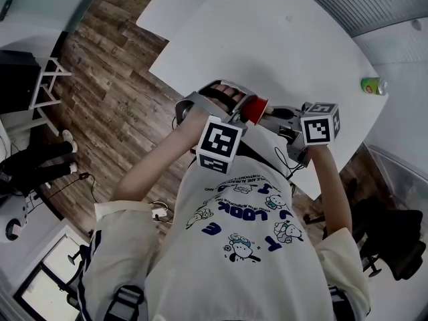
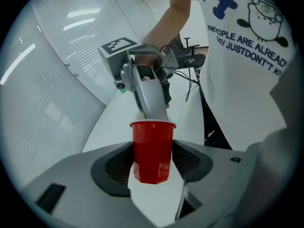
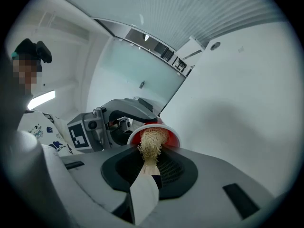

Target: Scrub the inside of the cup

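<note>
While a person's two grippers meet at chest height, the red cup hangs just inside the near edge of the white table, an edge that runs from 10 o'clock down to 4 o'clock across the head view. Beyond the cup, toward 12 o'clock, the white top stretches broad to its far rim. A green can stands well apart at 3 o'clock, close to the table's right edge. At 9 o'clock the wooden floor lies open below.

The left gripper has its jaws spread wide and pressed on the cup's sides. Its own view shows a dark pad against each wall of the cup, low on the body and near the faceted base. The cup's mouth faces away from it, toward the right gripper, whose narrow tip reaches the rim.

The right gripper comes in from 3 o'clock. Its jaws are nearly together, pinching the flat handle of a pale, fibrous scrubber. The scrubber's tuft sits in the mouth of the cup, touching the lower lip.

The cup is glossy red plastic with a thin pale rim and red inner walls. Its sides taper toward the bottom. The left gripper wraps it from behind.
</note>
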`<act>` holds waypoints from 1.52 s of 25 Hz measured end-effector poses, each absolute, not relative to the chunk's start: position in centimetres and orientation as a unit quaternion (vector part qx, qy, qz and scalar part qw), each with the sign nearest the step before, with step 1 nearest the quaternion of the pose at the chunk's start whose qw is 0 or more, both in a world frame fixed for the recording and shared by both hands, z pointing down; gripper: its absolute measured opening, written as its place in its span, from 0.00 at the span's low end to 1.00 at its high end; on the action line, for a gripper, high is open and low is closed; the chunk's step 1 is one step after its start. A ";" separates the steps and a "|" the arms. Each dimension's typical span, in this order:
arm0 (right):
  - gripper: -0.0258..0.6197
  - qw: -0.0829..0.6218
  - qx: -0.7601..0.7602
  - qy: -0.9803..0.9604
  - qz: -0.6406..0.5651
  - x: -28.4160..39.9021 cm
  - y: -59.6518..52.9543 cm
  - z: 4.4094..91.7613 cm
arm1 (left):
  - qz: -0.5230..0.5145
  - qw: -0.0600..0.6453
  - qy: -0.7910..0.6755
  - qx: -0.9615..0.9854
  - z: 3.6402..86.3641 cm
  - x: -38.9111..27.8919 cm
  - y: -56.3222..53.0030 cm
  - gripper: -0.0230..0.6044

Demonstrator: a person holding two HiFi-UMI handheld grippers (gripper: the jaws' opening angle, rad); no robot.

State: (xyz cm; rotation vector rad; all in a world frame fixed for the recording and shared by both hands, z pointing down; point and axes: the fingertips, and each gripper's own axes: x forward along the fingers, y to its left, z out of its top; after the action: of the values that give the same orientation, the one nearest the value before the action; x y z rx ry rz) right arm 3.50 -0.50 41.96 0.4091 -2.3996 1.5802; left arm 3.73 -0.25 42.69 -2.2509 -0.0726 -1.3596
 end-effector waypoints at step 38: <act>0.15 0.417 0.063 -0.905 0.060 2.3 3.1 43.1 | -0.447 -0.054 -0.085 -0.889 44.1 3.1 3.1 0.50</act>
State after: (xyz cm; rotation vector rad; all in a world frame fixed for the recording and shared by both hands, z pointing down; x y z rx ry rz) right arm 2.26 3.13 43.12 0.1594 -2.2713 0.1499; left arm 3.08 3.12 44.08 -2.8922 -0.2766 -1.4540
